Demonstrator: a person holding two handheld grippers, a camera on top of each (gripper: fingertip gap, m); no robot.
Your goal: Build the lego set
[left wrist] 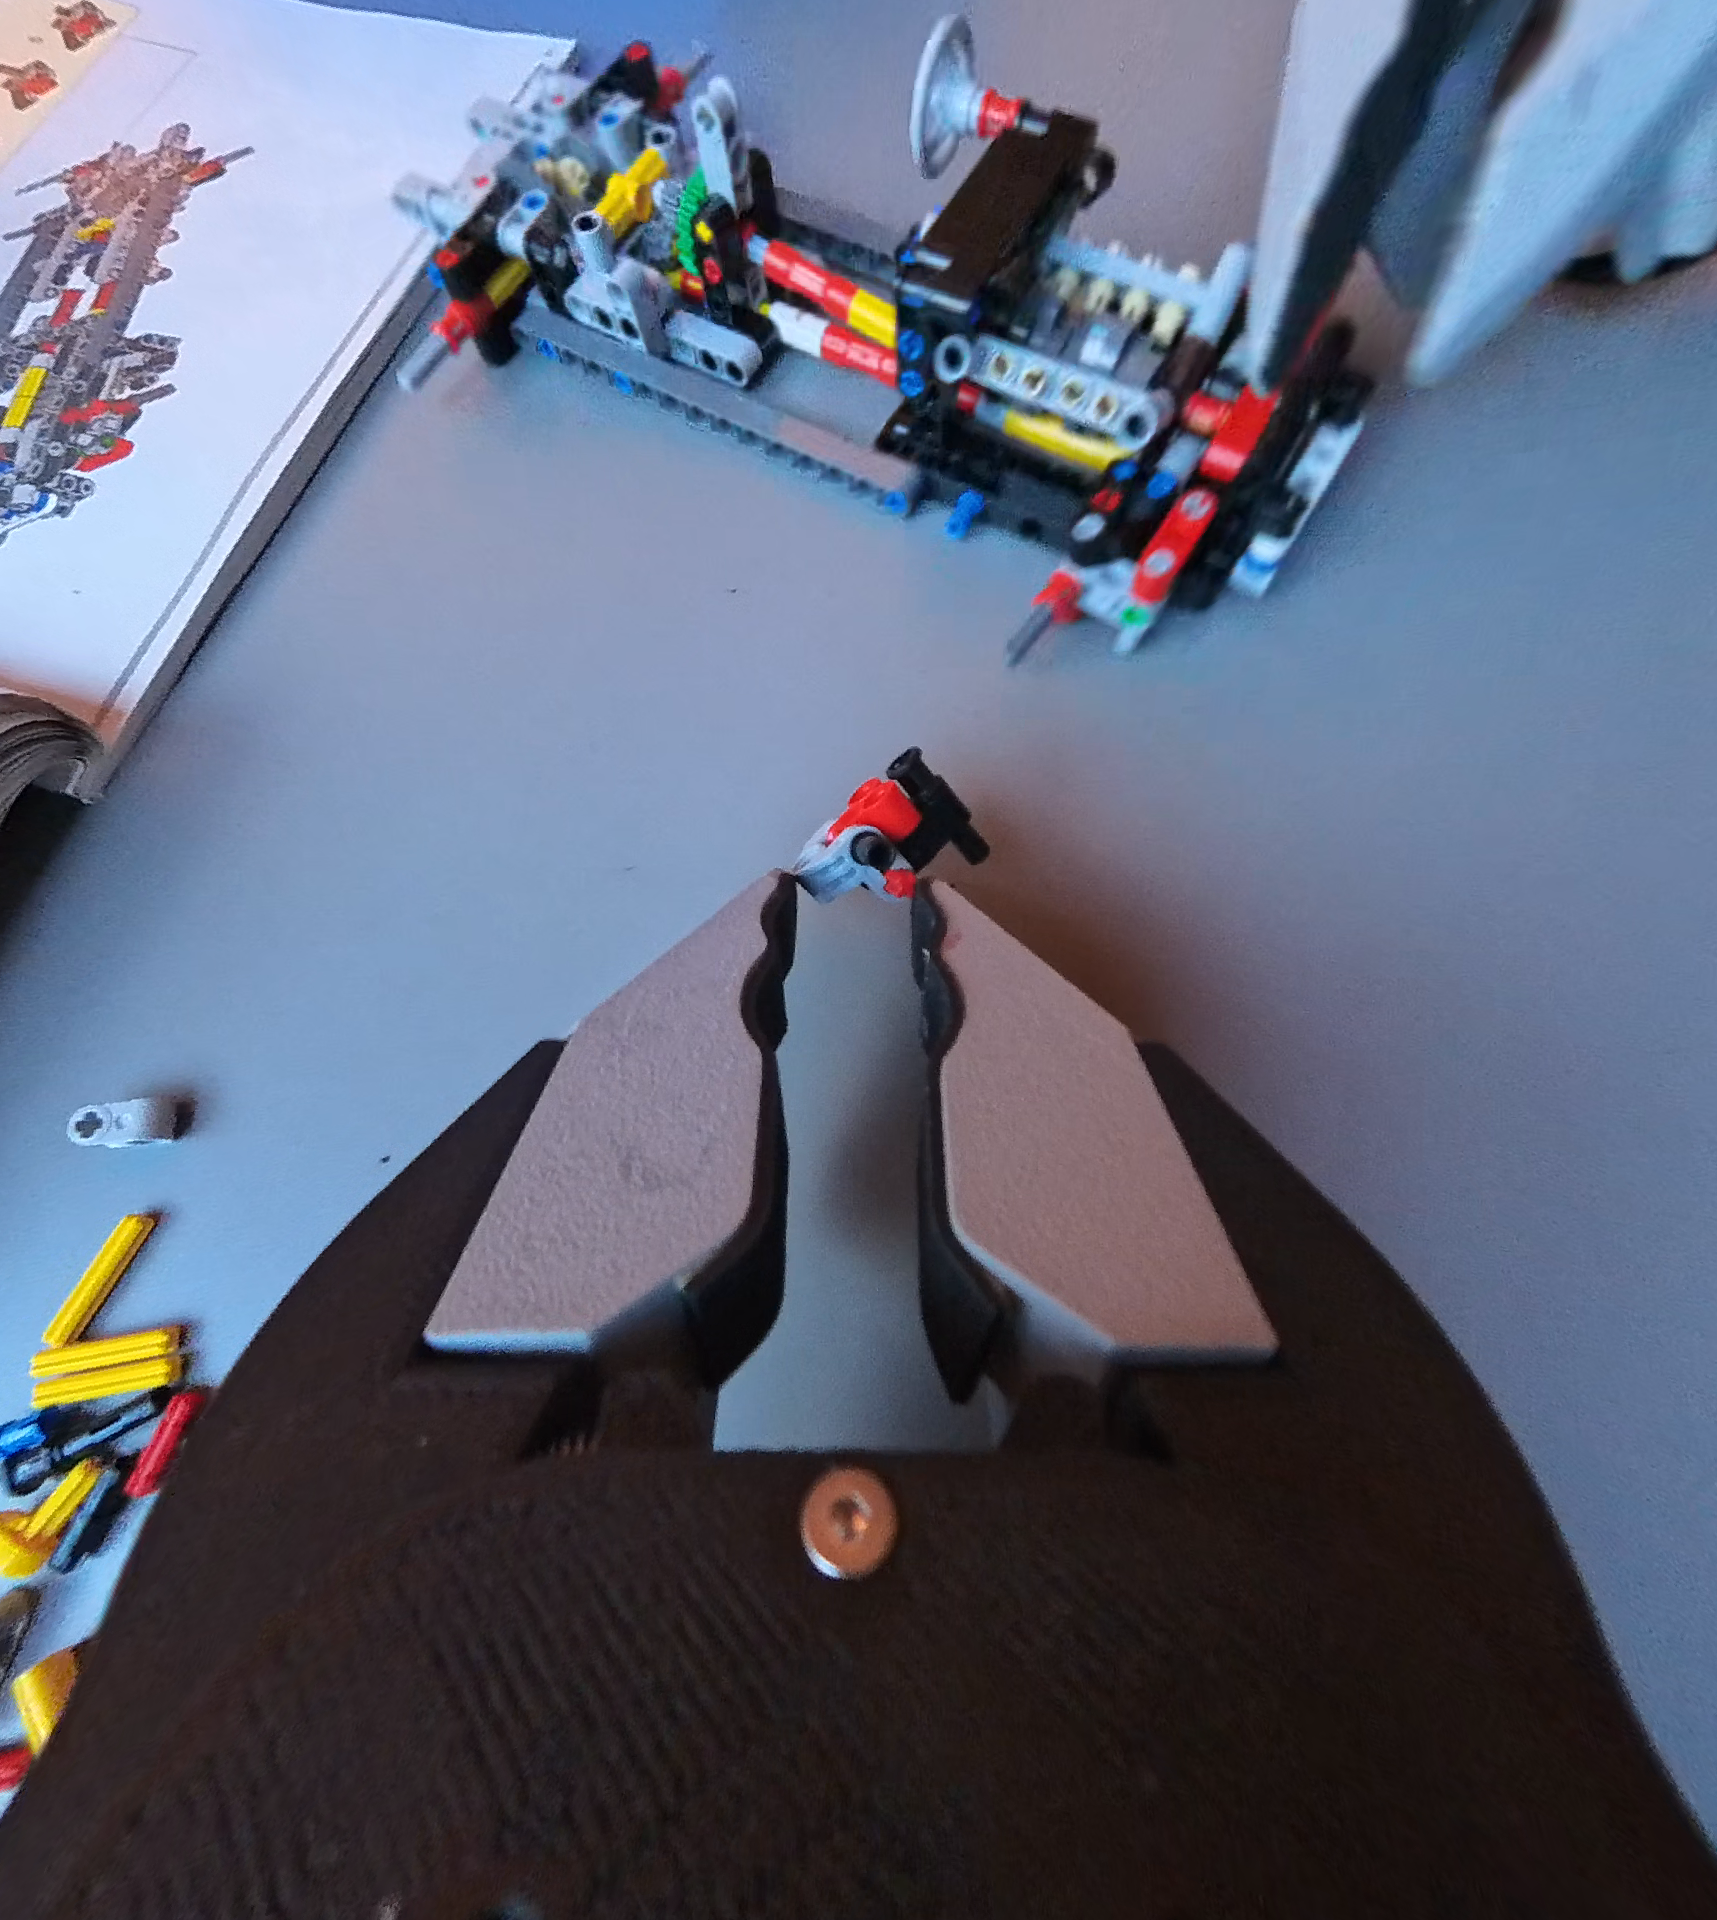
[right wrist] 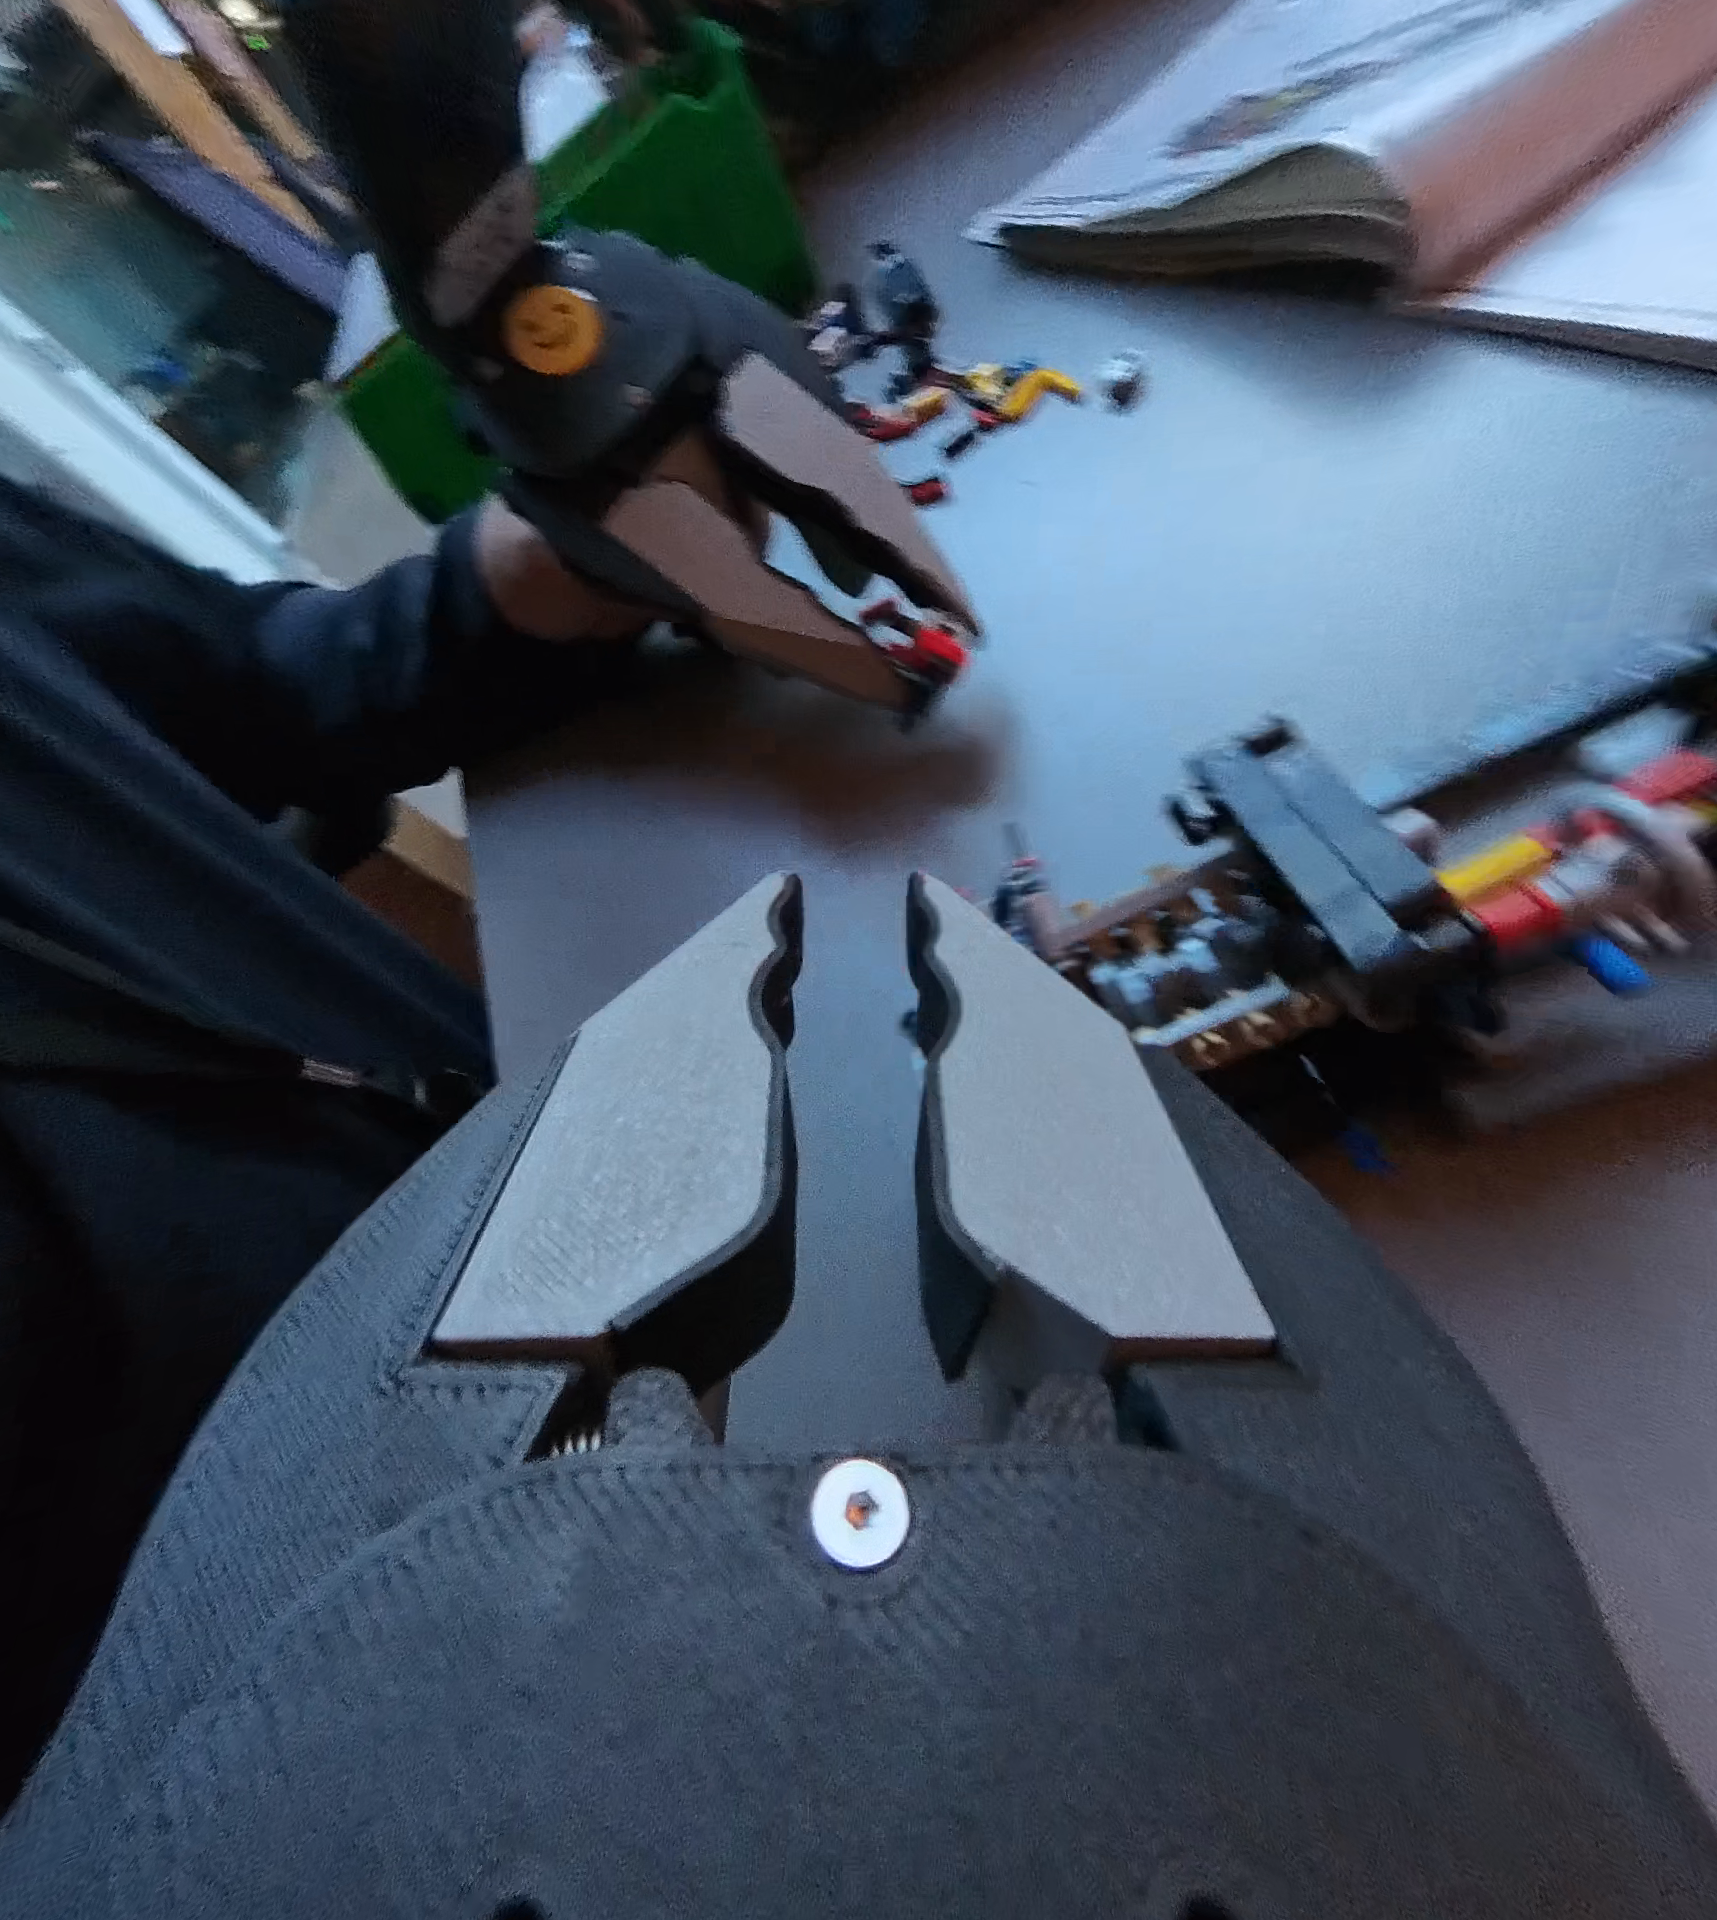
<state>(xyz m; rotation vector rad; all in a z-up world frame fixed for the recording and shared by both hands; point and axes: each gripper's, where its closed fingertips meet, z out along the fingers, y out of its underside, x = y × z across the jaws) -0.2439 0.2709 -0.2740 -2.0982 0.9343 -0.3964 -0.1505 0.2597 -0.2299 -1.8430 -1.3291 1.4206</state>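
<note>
Two tongs show over a grey counter. The left tongs, at the centre of their own view, pinch a small brick piece of grey, red and black at the very tips, both pads pressing on its grey end while the red and black part sticks out beyond them. In the right view the same tongs sit in the upper middle of the frame, held by a hand in a dark sleeve, with the red of the piece at the tips. The right tongs stand a little apart with nothing between them, hovering over the counter near the end of a long brick model. That model runs across the upper middle of the left view, the right tongs rising behind its right end. An open booklet lies at upper left, and loose yellow, red and blue parts lie at lower left, with one grey connector just above them.
</note>
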